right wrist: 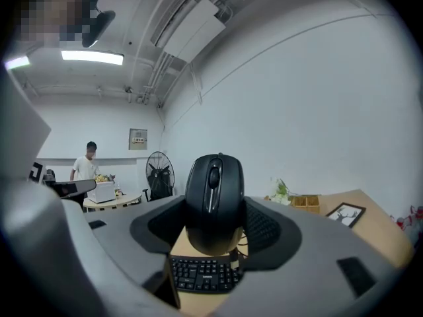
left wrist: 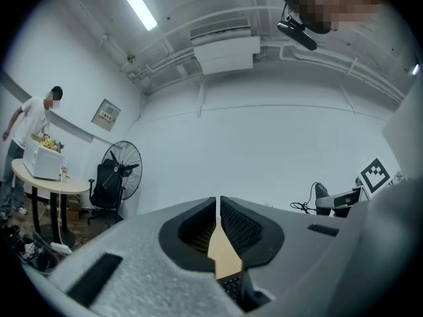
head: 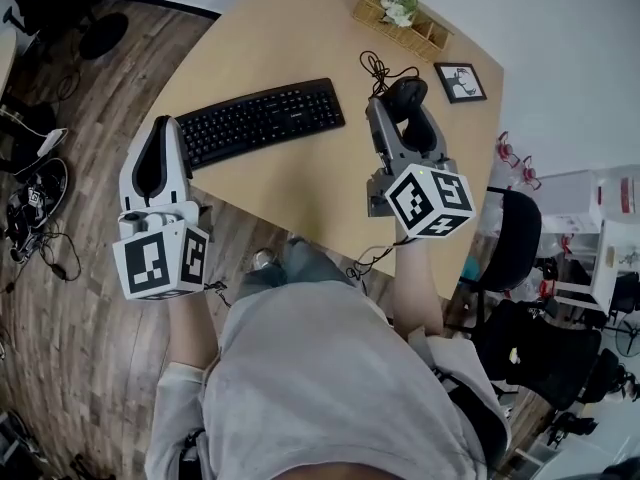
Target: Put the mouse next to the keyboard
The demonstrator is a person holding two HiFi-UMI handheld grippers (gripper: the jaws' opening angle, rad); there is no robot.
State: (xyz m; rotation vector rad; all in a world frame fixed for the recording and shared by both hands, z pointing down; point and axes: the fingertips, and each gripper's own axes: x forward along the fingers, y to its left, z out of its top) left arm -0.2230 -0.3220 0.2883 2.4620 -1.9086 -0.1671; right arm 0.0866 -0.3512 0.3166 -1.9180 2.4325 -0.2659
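A black wired mouse (head: 408,90) (right wrist: 213,190) sits between the jaws of my right gripper (head: 401,106) (right wrist: 215,224), which is shut on its sides. The mouse is over the right part of the wooden table (head: 300,183), to the right of the black keyboard (head: 262,120) (right wrist: 203,274). Its cable (head: 375,68) lies in loops behind it. My left gripper (head: 161,133) (left wrist: 218,210) hovers at the table's left edge by the keyboard's left end, jaws shut with nothing between them.
A framed picture (head: 460,81) (right wrist: 345,213) and a wicker basket with flowers (head: 402,16) stand at the table's far right corner. A black office chair (head: 515,243) is to the right of the table. Cables lie on the wooden floor (head: 40,208) at the left.
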